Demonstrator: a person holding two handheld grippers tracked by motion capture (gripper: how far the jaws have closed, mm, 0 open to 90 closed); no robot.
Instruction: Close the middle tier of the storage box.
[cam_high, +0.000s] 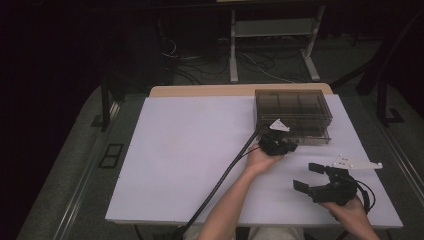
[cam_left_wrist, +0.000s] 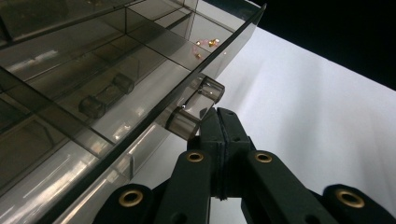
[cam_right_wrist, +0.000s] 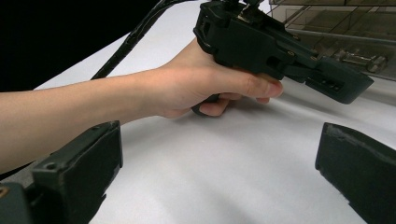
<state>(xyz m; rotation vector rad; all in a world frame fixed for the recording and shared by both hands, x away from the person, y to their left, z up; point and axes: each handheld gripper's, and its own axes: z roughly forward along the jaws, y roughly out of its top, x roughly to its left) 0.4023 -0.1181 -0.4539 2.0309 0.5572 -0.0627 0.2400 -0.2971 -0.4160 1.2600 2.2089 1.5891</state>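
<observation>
Smoky drawer knob (cam_left_wrist: 195, 108) beyond tongs (cam_left_wrist: 224, 122)

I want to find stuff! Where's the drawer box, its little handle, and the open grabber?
drawer box (cam_high: 292, 102): high view, its top.
handle (cam_left_wrist: 195, 108): left gripper view, its clear front knob.
right gripper (cam_high: 308, 176): high view, between its tips.
</observation>
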